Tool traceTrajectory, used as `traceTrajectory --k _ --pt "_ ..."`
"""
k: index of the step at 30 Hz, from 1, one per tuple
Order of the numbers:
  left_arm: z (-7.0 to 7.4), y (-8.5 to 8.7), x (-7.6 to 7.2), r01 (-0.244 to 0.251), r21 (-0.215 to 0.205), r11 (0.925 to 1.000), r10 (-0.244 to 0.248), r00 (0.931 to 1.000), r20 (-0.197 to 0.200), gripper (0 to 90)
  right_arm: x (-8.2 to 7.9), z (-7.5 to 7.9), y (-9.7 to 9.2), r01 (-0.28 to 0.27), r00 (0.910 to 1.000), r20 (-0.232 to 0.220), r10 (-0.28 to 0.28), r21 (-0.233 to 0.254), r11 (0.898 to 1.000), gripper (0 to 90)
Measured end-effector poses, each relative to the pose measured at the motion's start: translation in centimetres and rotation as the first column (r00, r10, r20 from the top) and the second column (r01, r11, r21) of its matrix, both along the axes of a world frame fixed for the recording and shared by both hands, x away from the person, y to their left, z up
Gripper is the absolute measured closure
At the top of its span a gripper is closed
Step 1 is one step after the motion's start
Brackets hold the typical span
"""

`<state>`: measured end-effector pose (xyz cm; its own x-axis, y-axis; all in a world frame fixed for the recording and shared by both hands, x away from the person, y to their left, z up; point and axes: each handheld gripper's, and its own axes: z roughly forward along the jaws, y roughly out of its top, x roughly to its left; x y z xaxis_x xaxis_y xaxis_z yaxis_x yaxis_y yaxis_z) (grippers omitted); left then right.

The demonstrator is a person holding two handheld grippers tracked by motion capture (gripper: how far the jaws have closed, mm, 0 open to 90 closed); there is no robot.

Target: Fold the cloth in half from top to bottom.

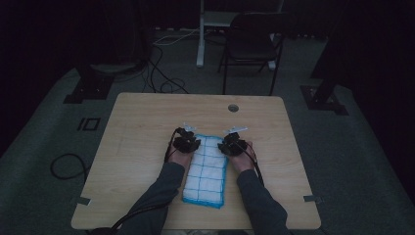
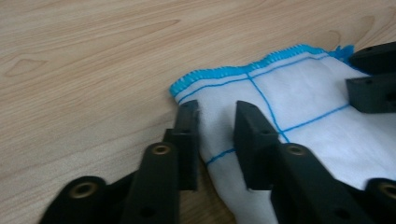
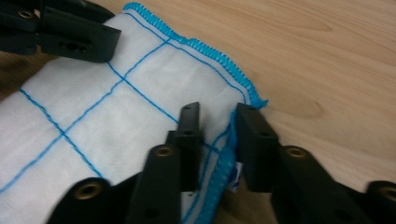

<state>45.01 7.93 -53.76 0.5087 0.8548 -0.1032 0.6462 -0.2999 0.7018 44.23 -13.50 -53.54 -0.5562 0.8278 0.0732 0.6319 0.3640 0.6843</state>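
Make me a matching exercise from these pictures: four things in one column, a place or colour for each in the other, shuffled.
1. cloth
2. left gripper
3. right gripper
4. chair

a. black, beyond the table
b. white with blue grid lines
c. jaws astride the cloth's far right corner
d. jaws astride the cloth's far left corner

Pairs: 1-b, 2-d, 3-c, 4-a

We found the high view very dim, its edges sinking to black; both gripper views were evenly lit, soft in the foreground, with no glare.
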Motion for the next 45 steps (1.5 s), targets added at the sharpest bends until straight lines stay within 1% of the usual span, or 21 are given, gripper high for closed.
traceTrajectory --k 1,3,5,8,9,11,13,15,19,20,22,25,26,27,28,29,33,36,37,38,45 --pt "0.0 0.1 0.2 -0.004 -0.015 0.9999 0.004 0.9999 -0.009 78.8 0.3 0.0 0.1 -0.002 1.0000 -0.007 0.002 0.003 1.000 76.8" --pt "0.1 0.3 0.5 -0.001 -0.024 0.9997 0.001 0.9995 -0.030 82.5 0.8 0.1 0.3 -0.002 0.9998 -0.018 0.002 0.012 1.000 78.8" --pt "0.2 0.4 0.8 0.002 -0.021 0.9998 -0.003 0.9993 -0.037 84.1 1.4 0.1 0.4 0.001 0.9997 -0.023 -0.001 0.016 1.000 80.2" --pt "0.3 0.3 1.2 0.003 -0.009 1.0000 -0.004 0.9990 -0.045 85.6 1.9 0.0 0.3 0.014 0.9995 -0.029 -0.013 0.039 0.999 81.9" --pt "0.3 0.3 1.2 0.003 -0.009 1.0000 -0.004 0.9990 -0.045 85.9 1.9 0.0 0.3 0.014 0.9995 -0.029 -0.013 0.039 0.999 81.9" --pt "0.4 0.3 1.5 0.008 0.000 1.0000 -0.008 0.9988 -0.048 86.3 2.4 0.0 0.2 0.013 0.9993 -0.037 -0.011 0.060 0.998 82.2" --pt "0.5 0.2 1.6 0.015 0.008 0.9999 -0.015 0.9991 -0.040 86.6 2.7 -0.1 -0.2 0.024 0.9983 -0.056 -0.019 0.098 0.995 82.3" --pt "0.6 0.2 1.7 0.012 0.005 0.9999 -0.012 0.9992 -0.037 86.7 2.8 0.1 -0.3 0.027 0.9984 -0.051 -0.022 0.107 0.994 82.4" --pt "1.0 0.3 1.8 0.010 -0.009 0.9999 -0.010 0.9996 -0.028 86.9 2.8 0.5 -0.4 0.025 0.9991 -0.036 -0.021 0.107 0.994 82.5" --pt "1.4 0.3 1.8 0.018 -0.012 0.9998 -0.018 0.9997 -0.014 86.9 2.8 0.9 -0.4 0.025 0.9994 -0.026 -0.022 0.112 0.993 82.5" --pt "1.8 0.3 1.8 0.019 -0.024 0.9995 -0.019 0.9998 -0.001 86.9 2.8 1.2 -0.6 0.015 0.9998 -0.016 -0.013 0.114 0.993 82.5" --pt "2.7 0.4 1.7 0.024 -0.043 0.9988 -0.023 0.9994 0.025 86.9 2.7 1.8 -0.8 0.018 0.9998 0.001 -0.019 0.137 0.990 82.5" --pt "2.7 0.4 1.7 0.024 -0.043 0.9988 -0.023 0.9994 0.025 86.9 2.7 1.8 -0.8 0.018 0.9998 0.001 -0.019 0.137 0.990 82.5" --pt "3.3 0.4 1.7 0.036 -0.052 0.9980 -0.033 0.9986 0.041 86.9 2.6 2.2 -1.0 0.017 0.9997 0.017 -0.019 0.138 0.990 82.5" --pt "3.5 0.3 1.6 0.036 -0.063 0.9973 -0.033 0.9982 0.050 86.9 2.6 2.3 -1.0 0.017 0.9996 0.020 -0.020 0.139 0.990 82.5" --pt "3.7 0.3 1.5 0.044 -0.062 0.9971 -0.040 0.9975 0.058 86.9 2.6 2.4 -1.1 0.017 0.9996 0.021 -0.020 0.142 0.990 82.5" --pt "4.3 0.2 1.1 0.058 -0.080 0.9951 -0.051 0.9952 0.083 86.8 2.2 2.9 -1.3 0.004 0.9991 0.042 -0.010 0.149 0.989 82.5" --pt "4.6 0.3 0.8 0.065 -0.083 0.9944 -0.057 0.9941 0.093 86.8 1.9 3.3 -1.5 -0.004 0.9985 0.054 -0.004 0.152 0.988 82.4" --pt "4.7 0.4 0.6 0.070 -0.089 0.9936 -0.061 0.9931 0.100 86.8 1.7 3.4 -1.5 -0.008 0.9982 0.060 -0.001 0.151 0.989 82.4" --pt "4.9 0.5 0.3 0.077 -0.097 0.9923 -0.066 0.9919 0.109 86.8 1.1 3.8 -1.7 -0.017 0.9969 0.079 0.005 0.158 0.987 82.3" --pt "5.7 1.3 -1.3 0.106 -0.122 0.9869 -0.088 0.9854 0.146 86.7 -0.6 4.5 -2.1 -0.044 0.9924 0.121 0.022 0.182 0.982 82.3"
